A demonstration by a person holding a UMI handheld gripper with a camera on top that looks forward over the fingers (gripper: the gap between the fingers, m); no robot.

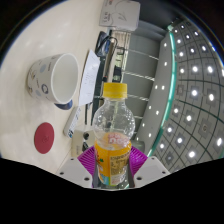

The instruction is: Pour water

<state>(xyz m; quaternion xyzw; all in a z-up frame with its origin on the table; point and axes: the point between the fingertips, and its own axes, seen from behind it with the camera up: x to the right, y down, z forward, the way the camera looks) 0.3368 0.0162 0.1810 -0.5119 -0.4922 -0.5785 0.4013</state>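
Both gripper [115, 160] fingers against the bottle [115, 135] — mug [52, 78] beyond.

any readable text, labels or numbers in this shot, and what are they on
No text can be read here.
White mug with dark pattern: markings on its side, too blurred to tell if they are letters.
Clear plastic bottle with yellow cap and orange label, between the gripper fingers, which press on it: label print is unreadable.
White paper sheet beyond the bottle: faint marks, too small to read.
Red round disc: faint mark, unreadable.
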